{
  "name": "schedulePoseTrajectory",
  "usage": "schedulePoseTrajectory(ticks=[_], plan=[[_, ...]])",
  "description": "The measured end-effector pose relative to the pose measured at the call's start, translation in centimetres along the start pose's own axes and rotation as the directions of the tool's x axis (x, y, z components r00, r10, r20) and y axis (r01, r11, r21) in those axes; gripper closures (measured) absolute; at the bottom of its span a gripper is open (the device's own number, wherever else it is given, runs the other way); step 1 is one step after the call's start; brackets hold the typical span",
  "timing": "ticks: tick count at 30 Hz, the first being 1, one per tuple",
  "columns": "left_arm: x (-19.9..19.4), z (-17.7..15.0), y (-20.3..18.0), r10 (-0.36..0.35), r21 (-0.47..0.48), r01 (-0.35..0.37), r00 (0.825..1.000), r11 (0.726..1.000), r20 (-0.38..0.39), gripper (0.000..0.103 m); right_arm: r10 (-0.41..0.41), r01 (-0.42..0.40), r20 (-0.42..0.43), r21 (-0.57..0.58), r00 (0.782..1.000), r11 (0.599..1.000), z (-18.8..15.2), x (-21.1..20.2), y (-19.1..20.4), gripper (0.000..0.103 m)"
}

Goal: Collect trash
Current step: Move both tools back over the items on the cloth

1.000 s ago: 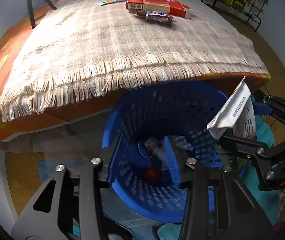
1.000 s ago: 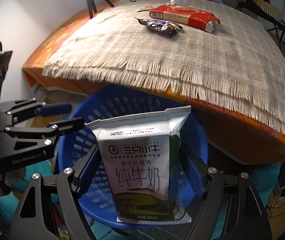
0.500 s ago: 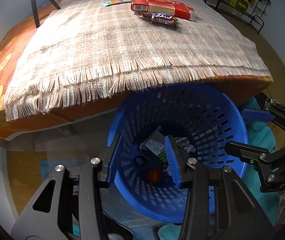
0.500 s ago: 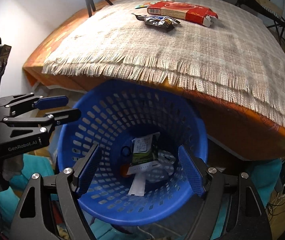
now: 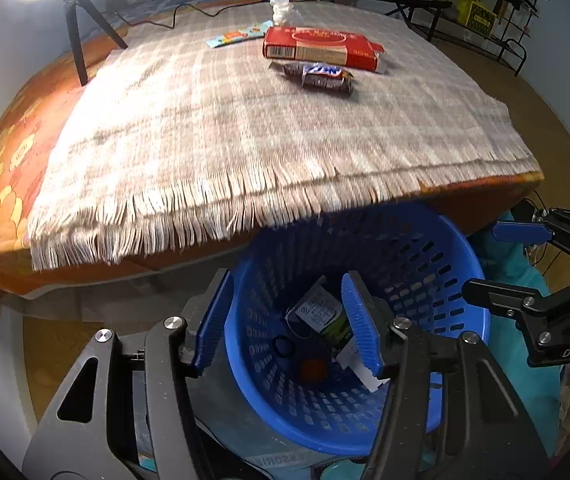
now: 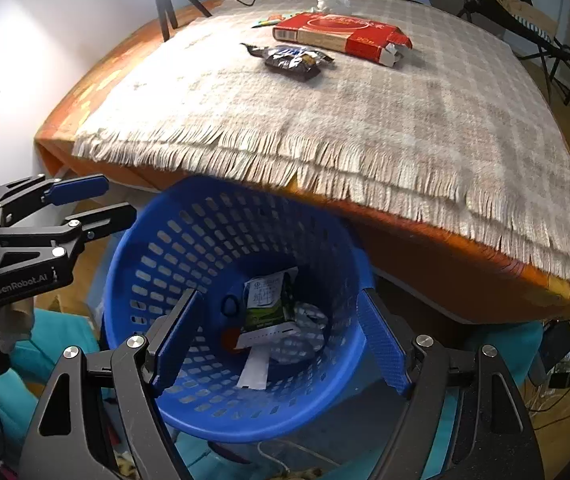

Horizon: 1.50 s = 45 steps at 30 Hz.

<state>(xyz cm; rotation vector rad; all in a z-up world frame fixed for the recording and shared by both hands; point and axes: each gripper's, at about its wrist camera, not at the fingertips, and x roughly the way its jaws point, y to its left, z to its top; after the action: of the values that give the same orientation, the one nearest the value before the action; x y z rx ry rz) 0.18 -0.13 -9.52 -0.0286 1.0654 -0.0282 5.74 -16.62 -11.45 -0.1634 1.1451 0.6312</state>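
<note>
A blue basket [image 6: 189,248] sits below the edge of a table with a fringed cloth [image 5: 245,128]. Inside lies a milk carton [image 6: 269,304]. The left gripper [image 5: 285,320] hovers above, jaws opening, empty. The right gripper [image 6: 277,344] is spread wide, empty. A red box [image 5: 321,46] and candy wrapper [image 5: 321,76] lie on the cloth.

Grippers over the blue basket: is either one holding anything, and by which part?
Nothing is held. The right gripper is open and empty; the left gripper is opening, also empty. The milk carton lies inside the blue basket.
</note>
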Motion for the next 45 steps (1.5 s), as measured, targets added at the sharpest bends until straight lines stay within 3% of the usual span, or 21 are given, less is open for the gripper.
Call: schedulePoseTrajectory(ticks=[7, 13, 17, 22, 29, 30, 35, 41, 45], plan=[[0.0, 2.8, 0.7, -0.040, -0.027, 0.040, 0.999, 0.999, -0.006, 0.041, -0.041, 0.044, 0.141, -0.018, 0.989, 0.999, 1.5, -2.3, -2.1, 0.024], [0.5, 7.2, 1.4, -0.072, -0.039, 0.072, 0.997, 0.997, 0.004, 0.041, -0.047, 0.048, 0.190, 0.003, 0.981, 0.999, 5.1, -3.1, -4.5, 0.024], [1.8, 10.0, 1.4, -0.099, -0.033, 0.099, 0.995, 0.995, 0.005, 0.041, -0.035, 0.038, 0.191, -0.010, 0.981, 0.999, 8.2, -3.2, -5.7, 0.024], [4.3, 12.9, 2.0, -0.149, -0.094, 0.146, 0.989, 0.985, -0.022, 0.041, -0.047, 0.060, 0.205, -0.059, 0.978, 0.996, 12.3, -2.9, -6.8, 0.024], [8.4, 15.8, 3.4, -0.226, -0.232, 0.208, 0.973, 0.950, -0.053, 0.041, -0.051, 0.090, 0.162, -0.241, 0.985, 0.966, 15.7, -0.8, -6.7, 0.024], [8.8, 16.2, 3.4, -0.227, -0.235, 0.209, 0.973, 0.949, -0.052, 0.043, -0.061, 0.102, 0.152, -0.276, 0.987, 0.956, 16.1, -0.2, -6.6, 0.024], [10.3, 17.3, 4.0, -0.209, -0.258, 0.189, 0.976, 0.948, -0.053, 0.082, -0.042, 0.072, 0.089, -0.368, 0.995, 0.927, 18.0, 2.1, -6.6, 0.024], [10.3, 17.9, 5.1, -0.162, -0.243, 0.150, 0.986, 0.958, -0.032, 0.087, -0.046, 0.068, 0.061, -0.425, 0.997, 0.903, 20.1, 4.4, -6.3, 0.024], [10.0, 17.9, 7.1, -0.142, -0.270, 0.131, 0.990, 0.954, -0.022, 0.088, -0.099, 0.113, 0.055, -0.507, 0.994, 0.855, 20.8, 6.3, -5.2, 0.024]])
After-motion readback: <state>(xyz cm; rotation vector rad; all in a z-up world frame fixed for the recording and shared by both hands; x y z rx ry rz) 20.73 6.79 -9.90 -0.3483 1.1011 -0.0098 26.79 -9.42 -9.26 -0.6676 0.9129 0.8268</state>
